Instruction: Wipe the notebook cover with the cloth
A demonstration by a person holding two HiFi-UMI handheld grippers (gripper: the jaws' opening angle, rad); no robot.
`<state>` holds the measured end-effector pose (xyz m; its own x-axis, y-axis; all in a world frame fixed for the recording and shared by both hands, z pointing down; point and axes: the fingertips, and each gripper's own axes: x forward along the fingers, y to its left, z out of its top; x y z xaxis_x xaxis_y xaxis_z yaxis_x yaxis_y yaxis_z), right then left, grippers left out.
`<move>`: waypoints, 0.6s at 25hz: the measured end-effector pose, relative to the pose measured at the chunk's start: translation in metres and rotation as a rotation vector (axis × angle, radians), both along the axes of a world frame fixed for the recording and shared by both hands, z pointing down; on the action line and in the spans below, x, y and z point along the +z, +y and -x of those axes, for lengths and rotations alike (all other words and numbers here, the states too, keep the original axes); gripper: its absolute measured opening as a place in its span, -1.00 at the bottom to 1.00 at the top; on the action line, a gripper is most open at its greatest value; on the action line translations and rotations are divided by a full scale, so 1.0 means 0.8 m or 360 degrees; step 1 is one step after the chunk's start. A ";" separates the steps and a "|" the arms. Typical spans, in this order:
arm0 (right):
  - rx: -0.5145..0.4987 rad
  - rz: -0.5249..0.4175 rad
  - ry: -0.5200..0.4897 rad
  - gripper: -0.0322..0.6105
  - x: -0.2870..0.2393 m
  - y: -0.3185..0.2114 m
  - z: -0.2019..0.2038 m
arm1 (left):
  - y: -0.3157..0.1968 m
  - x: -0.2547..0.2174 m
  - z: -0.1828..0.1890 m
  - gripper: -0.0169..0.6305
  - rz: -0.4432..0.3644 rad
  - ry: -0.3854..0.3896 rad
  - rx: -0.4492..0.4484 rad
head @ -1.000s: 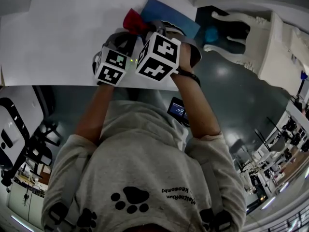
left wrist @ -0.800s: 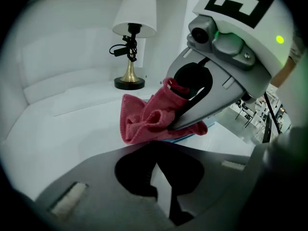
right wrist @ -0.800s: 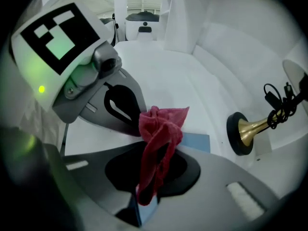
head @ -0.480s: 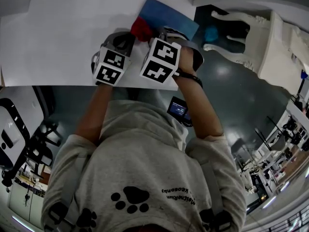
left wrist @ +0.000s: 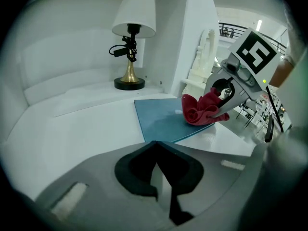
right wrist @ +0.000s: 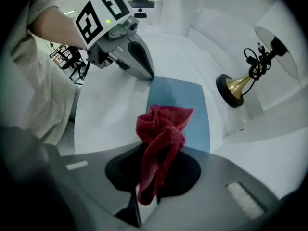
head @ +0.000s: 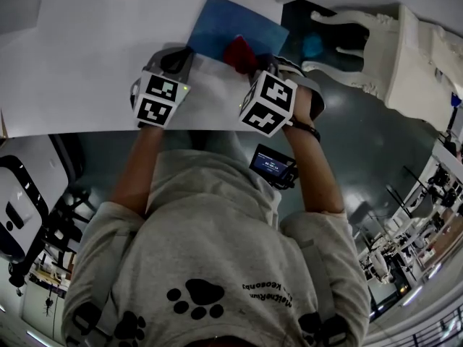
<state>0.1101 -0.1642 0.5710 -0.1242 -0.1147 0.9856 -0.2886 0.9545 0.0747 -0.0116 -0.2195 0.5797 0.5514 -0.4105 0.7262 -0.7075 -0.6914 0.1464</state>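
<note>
Right hand-held gripper (right wrist: 150,189) is clamped on the red cloth (right wrist: 162,126), with the bunch down on the blue notebook (head: 217,20), which lies flat on the bench (head: 87,56). Left hand-held gripper (left wrist: 161,177) has its jaws together and empty, tip at the notebook's near corner. Cloth looks soft, light and floppy, so hold it by the bunch. Notebook is thin and likely slides, so pin a corner.

Found notebook (head: 235,27) flat on the bench (head: 94,56), toward its right edge. Noted cloth (head: 239,51) on the notebook's near right part, clamped in the right hand-held gripper (left wrist: 224,110). Located left hand-held gripper (head: 187,51) at the notebook's near left corner. Logged lamp (left wrist: 132,37) behind the notebook.
</note>
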 end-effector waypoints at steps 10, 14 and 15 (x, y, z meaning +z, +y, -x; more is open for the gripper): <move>0.0161 0.0008 0.0095 -0.76 0.006 0.029 -0.064 | 0.000 0.000 0.000 -0.95 -0.0004 -0.0002 -0.0001; 0.0205 0.0023 0.0144 -0.76 0.010 0.036 -0.083 | -0.002 -0.001 0.002 -0.95 -0.0010 -0.0001 0.0001; 0.0219 0.0029 0.0158 -0.76 0.011 0.039 -0.088 | -0.002 -0.001 0.003 -0.95 -0.0012 -0.0001 0.0001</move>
<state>0.1806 -0.1327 0.5799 -0.0107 -0.1062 0.9943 -0.4085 0.9081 0.0926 -0.0138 -0.2210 0.5789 0.5512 -0.4152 0.7237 -0.7070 -0.6931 0.1408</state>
